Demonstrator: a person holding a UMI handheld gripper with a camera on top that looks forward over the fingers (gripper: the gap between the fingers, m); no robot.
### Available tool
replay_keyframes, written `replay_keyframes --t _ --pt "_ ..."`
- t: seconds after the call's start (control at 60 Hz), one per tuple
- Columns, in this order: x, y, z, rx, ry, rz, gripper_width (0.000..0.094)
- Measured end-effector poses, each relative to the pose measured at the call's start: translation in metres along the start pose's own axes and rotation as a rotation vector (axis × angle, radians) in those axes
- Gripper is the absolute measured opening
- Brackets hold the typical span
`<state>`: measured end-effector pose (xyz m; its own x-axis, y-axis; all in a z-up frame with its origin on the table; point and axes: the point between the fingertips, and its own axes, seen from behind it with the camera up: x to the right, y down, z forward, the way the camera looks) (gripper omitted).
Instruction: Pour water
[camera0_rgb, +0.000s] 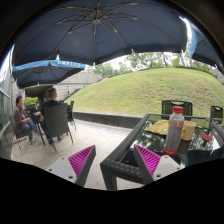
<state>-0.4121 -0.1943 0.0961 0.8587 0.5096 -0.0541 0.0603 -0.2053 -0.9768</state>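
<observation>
A clear plastic bottle (176, 130) with a red cap and a pale label stands upright on a dark wicker table (130, 158), beyond my right finger. A small red thing (207, 137) sits on the table to the bottle's right. My gripper (113, 162) is open and empty, its two magenta pads (82, 160) spread wide apart. The table's near corner lies between the fingers. The bottle is ahead and to the right, apart from both fingers.
Two people (20, 117) sit on dark wicker chairs (55, 124) at another table to the left, under a blue parasol (45, 70). A large dark parasol (100, 30) spans overhead. Pale paving (90, 140) lies between. A grass slope (150, 90) rises behind.
</observation>
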Motion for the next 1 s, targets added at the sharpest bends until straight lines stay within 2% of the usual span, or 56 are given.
replay_keyframes --t 0.167,0.317,0.55,0.667,0.883,0.95,0.983,1.0 --pt "0.010 -0.003 -0.010 0.007 0.029 -0.001 0.0807" --pt "0.034 -0.019 -0.021 0.052 0.068 -0.021 0.0807" --pt "0.148 -0.042 -0.027 0.106 0.254 -0.027 0.0808" --pt "0.198 -0.043 0.003 0.101 0.325 -0.054 0.0804" --pt "0.242 -0.042 0.083 0.082 0.350 -0.031 0.0800" --pt "0.247 -0.049 0.096 0.105 0.350 -0.002 0.0772" --pt "0.254 -0.050 0.101 0.110 0.348 0.008 0.0722" --pt "0.254 -0.051 0.102 0.113 0.346 0.012 0.0669"
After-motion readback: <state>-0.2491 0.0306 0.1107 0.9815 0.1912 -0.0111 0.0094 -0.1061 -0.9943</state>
